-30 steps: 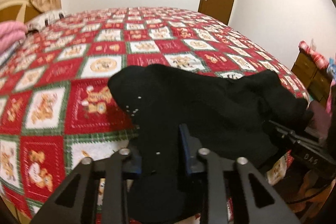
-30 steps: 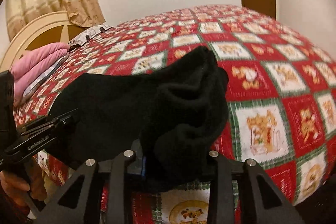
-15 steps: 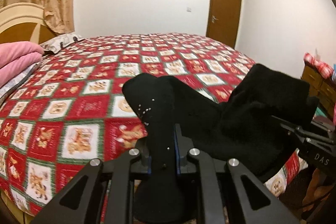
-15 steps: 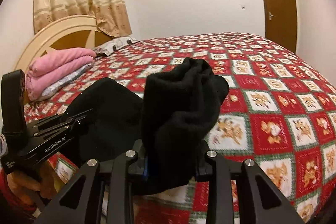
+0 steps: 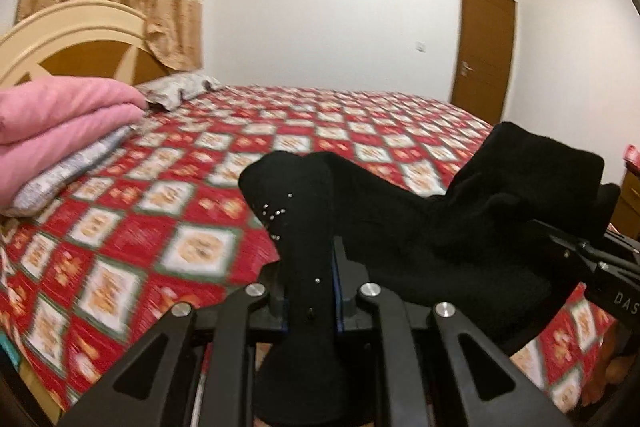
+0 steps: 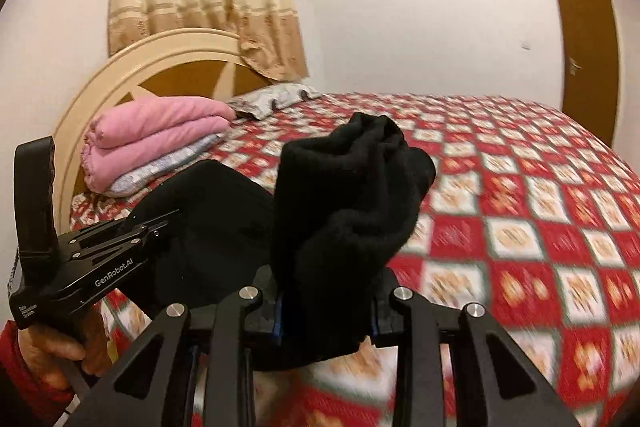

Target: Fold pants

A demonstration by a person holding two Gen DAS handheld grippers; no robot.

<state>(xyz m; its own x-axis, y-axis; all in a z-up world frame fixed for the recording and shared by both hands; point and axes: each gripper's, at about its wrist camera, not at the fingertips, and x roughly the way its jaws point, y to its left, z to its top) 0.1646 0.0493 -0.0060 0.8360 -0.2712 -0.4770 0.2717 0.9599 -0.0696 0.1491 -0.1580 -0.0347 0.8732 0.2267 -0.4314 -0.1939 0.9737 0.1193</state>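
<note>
- My left gripper (image 5: 310, 291) is clamped narrow on one bunch of the black pants (image 5: 420, 227); my right gripper (image 6: 326, 307) is clamped on a thicker bunch.
- The pants hang slung between both claws, above the near edge of the bed (image 5: 180, 211), long axis running claw to claw.
- Neither hand is nearer.
- I judge open quilt lies ahead; the pink blanket stack (image 6: 160, 131) sits well apart, by the headboard.
</note>
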